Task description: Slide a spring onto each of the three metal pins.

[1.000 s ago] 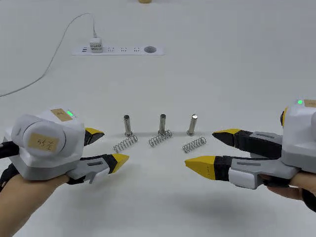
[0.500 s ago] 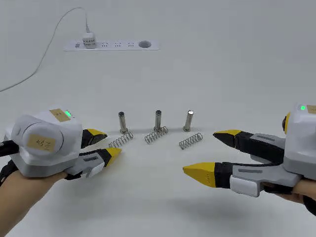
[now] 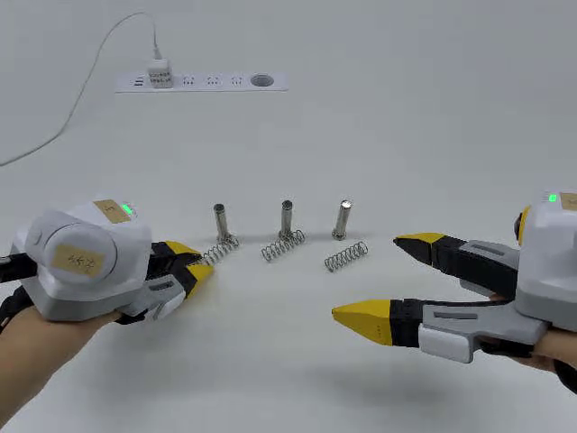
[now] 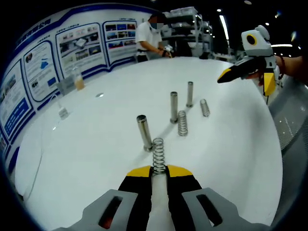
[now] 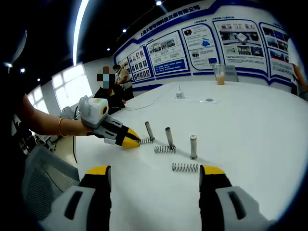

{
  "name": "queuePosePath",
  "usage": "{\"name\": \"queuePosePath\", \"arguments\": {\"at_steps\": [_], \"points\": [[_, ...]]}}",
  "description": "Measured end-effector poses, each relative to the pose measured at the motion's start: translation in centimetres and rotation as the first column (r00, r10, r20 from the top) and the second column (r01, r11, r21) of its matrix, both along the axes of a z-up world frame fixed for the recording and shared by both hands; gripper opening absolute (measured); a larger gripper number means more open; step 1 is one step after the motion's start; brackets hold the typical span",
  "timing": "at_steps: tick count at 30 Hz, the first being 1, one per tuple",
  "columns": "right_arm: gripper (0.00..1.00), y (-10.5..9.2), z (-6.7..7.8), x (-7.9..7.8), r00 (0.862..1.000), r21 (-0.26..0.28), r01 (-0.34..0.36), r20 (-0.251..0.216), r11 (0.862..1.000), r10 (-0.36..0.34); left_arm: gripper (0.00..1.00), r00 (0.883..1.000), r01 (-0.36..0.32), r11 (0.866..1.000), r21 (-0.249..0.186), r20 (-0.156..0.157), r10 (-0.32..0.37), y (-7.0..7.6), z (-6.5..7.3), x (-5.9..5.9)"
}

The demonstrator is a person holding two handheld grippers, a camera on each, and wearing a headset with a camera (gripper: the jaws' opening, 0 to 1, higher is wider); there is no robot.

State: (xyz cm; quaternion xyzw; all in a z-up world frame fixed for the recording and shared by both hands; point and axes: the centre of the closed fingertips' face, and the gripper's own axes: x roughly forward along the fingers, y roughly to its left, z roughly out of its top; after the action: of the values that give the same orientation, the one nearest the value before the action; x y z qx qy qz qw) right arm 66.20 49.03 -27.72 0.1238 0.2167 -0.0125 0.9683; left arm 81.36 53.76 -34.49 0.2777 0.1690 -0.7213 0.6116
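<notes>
My left gripper (image 4: pixel 159 169) is pinched in narrow, and its yellow tips close on the near end of the left spring (image 4: pixel 158 154). That spring lies flat on the white table (image 3: pixel 406 135) and runs away from the tips to the foot of the left pin (image 4: pixel 143 132), which stands upright just beyond it. No spring is on that pin.

My right gripper (image 5: pixel 155 169) is spread wide and holds nothing. It hangs over bare table near me, on the right. The right spring (image 5: pixel 185 167) lies just ahead of its jaws, flat on the table. The right pin (image 5: pixel 193 147) stands upright beside the far end of that spring, but I cannot tell whether they touch.

Between the two grippers, the middle spring (image 3: pixel 282 245) lies flat with its far end against the base of the middle pin (image 3: pixel 287 217). The three pins stand in a row from left to right, all bare. Each spring lies on the near side of its own pin, slanting toward me and to the left.

Far across the table on the left, a white power strip (image 3: pixel 201 82) lies flat with a plug in its left end. A cable (image 3: pixel 81 99) curves away from it toward the left edge.
</notes>
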Motion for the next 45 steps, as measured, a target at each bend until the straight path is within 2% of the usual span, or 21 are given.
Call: {"name": "queuePosePath", "arguments": {"at_steps": [5,8,10,11,13,24,27,34,36,38,41,45], "points": [[0.76,-0.3,0.2,-0.1,1.000,0.000,0.016,0.000,1.000,-0.016,0.11,1.000,-0.009,1.000,0.004,-0.011,0.009,0.2,0.0,0.0],[0.76,-0.5,0.4,-0.1,1.000,0.000,0.025,0.003,1.000,-0.025,0.10,1.000,-0.011,1.000,0.008,-0.001,0.011,0.5,0.0,-0.1],[0.76,-0.5,0.5,-0.1,1.000,0.005,0.025,-0.003,1.000,-0.025,0.10,1.000,-0.019,1.000,-0.006,0.004,0.019,0.6,0.3,0.1],[0.76,-0.4,0.5,-0.1,1.000,0.006,0.025,-0.005,1.000,-0.025,0.10,1.000,-0.023,1.000,-0.015,-0.006,0.023,0.6,0.5,0.0],[0.75,-0.3,0.7,0.0,1.000,0.013,0.024,0.000,1.000,-0.024,0.10,1.000,-0.027,0.999,-0.023,-0.015,0.027,0.8,0.9,-0.1],[0.73,0.6,1.8,1.0,0.999,0.042,0.018,0.028,0.999,-0.019,0.10,1.000,-0.018,0.997,-0.075,-0.023,0.017,1.6,3.0,-1.2],[0.72,0.7,2.5,1.4,0.999,0.054,0.022,0.048,0.998,-0.025,0.10,0.999,-0.032,0.993,-0.117,-0.047,0.027,1.6,4.3,-1.6],[0.67,0.9,4.0,2.3,0.995,0.082,0.027,0.097,0.996,-0.035,0.10,0.996,-0.051,0.982,-0.182,-0.088,0.035,1.8,6.4,-2.8],[0.64,1.0,4.5,2.7,0.992,0.102,0.027,0.116,0.994,-0.039,0.10,0.994,-0.057,0.977,-0.205,-0.107,0.035,1.8,7.1,-3.2],[0.61,1.1,5.2,3.2,0.988,0.144,0.034,0.145,0.989,-0.055,0.10,0.992,-0.061,0.972,-0.227,-0.121,0.034,1.9,7.8,-3.7],[0.59,1.1,5.6,3.6,0.984,0.179,0.039,0.163,0.983,-0.068,0.10,0.989,-0.069,0.965,-0.253,-0.145,0.033,1.9,8.7,-4.2],[0.54,1.2,6.3,4.3,0.979,0.233,0.040,0.187,0.972,-0.085,0.10,0.987,-0.070,0.955,-0.290,-0.159,0.024,1.9,10.0,-4.8]]}}
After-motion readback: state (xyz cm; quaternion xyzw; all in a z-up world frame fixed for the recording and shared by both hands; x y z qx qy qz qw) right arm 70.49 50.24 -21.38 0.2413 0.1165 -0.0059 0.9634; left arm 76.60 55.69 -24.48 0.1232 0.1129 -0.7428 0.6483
